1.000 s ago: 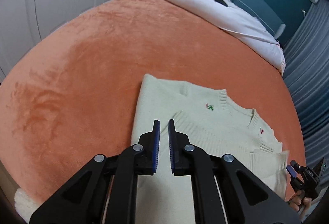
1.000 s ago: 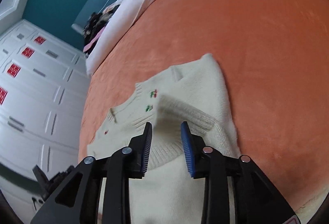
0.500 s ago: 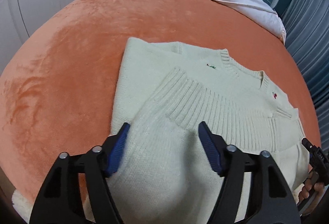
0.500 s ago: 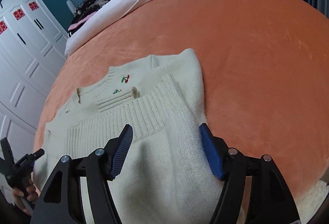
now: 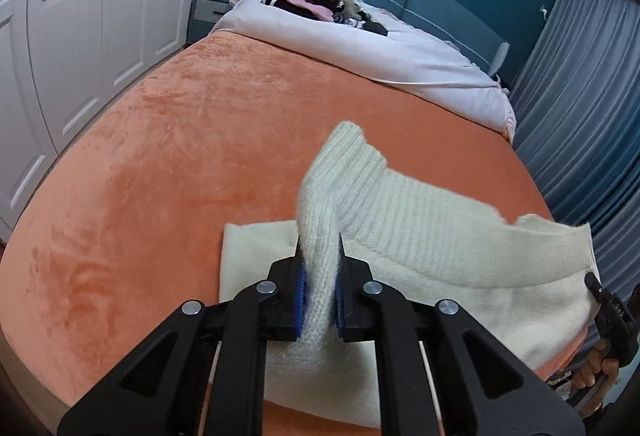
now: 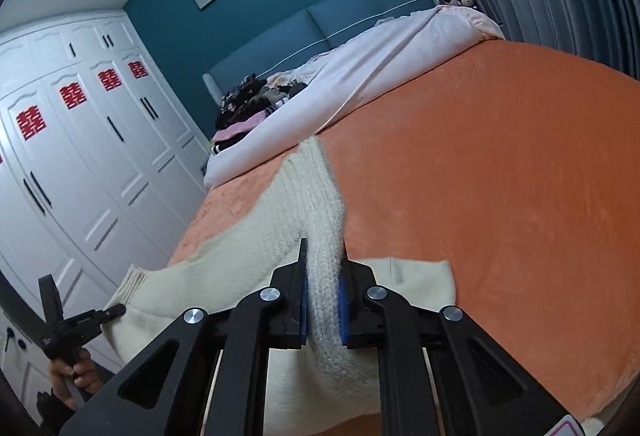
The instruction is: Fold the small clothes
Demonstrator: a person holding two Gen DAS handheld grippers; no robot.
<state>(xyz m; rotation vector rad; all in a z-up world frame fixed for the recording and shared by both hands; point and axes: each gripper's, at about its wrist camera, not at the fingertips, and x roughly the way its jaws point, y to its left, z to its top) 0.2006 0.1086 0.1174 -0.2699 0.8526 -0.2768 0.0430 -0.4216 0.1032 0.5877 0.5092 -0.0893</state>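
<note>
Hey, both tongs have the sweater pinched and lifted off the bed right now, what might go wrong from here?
The left tongs and right tongs each grip only a bunched bit of the cream sweater near its ribbed edge, so the soft knit might slip out partway. The span between them sags, so the fold may land crooked or wrinkled. The part resting on the orange blanket could drag and undo the earlier folds.

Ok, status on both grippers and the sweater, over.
Left gripper shut on cream knit sweater. Right gripper shut on it too. Ribbed hem lifted off orange blanket. Nothing in the way.
</note>
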